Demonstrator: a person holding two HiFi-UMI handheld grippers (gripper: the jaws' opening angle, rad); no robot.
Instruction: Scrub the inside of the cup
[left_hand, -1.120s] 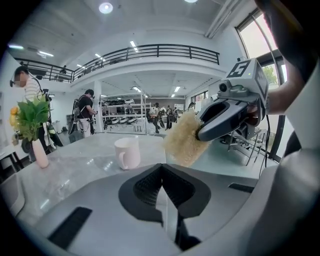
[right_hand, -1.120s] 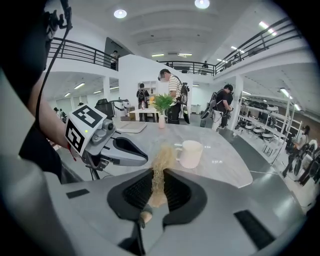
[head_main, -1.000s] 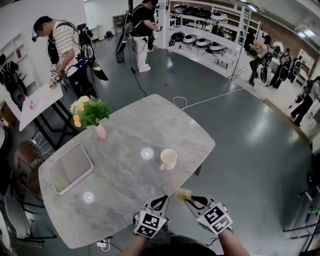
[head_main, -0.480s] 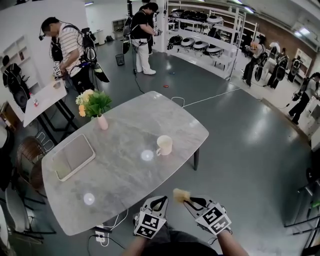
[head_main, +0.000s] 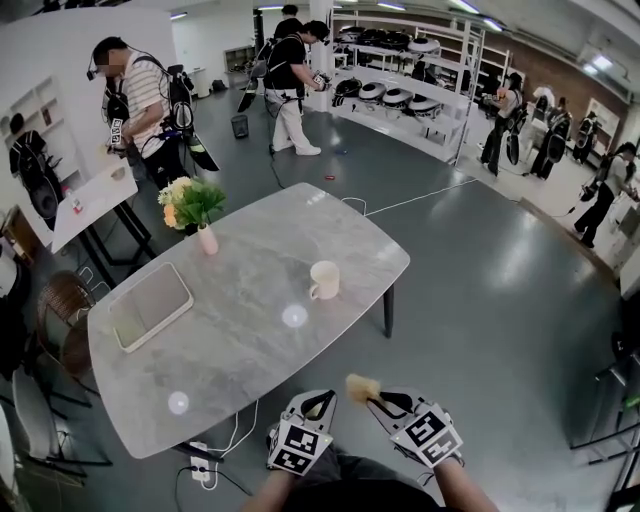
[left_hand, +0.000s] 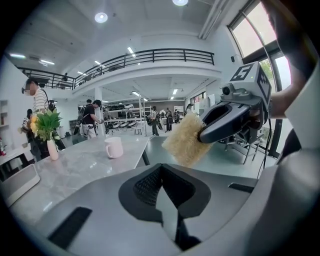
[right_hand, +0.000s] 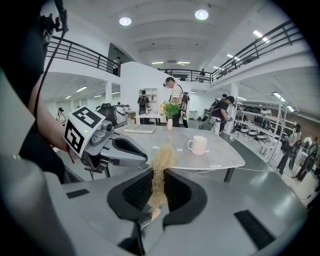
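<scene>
Cup (head_main: 325, 279) sits upright on the table (head_main: 250, 345), handle on its left in the head view. It stands towards the table's far right edge, with bare tabletop all round it.

Left gripper (head_main: 321, 401) is well short of the cup, off the table's near edge and over the floor. In the left gripper view its jaws are pressed together with nothing between them.

Right gripper (head_main: 376, 399) is also well short of the cup, just beside the left one. In the right gripper view its jaws pinch a brush (right_hand: 162, 158) by the thin end, with the yellow bristle head sticking out past the tips towards the cup. The brush is clear of the cup and the table. From the left gripper view I see the bristle head hanging in the air, right of the cup.

Flower vase (head_main: 205, 238) stands left of the cup, nearer the far edge.

Tray (head_main: 150, 305) lies flat, further left of the cup than the vase.

People stand on the floor beyond the cup, well apart from it.
</scene>
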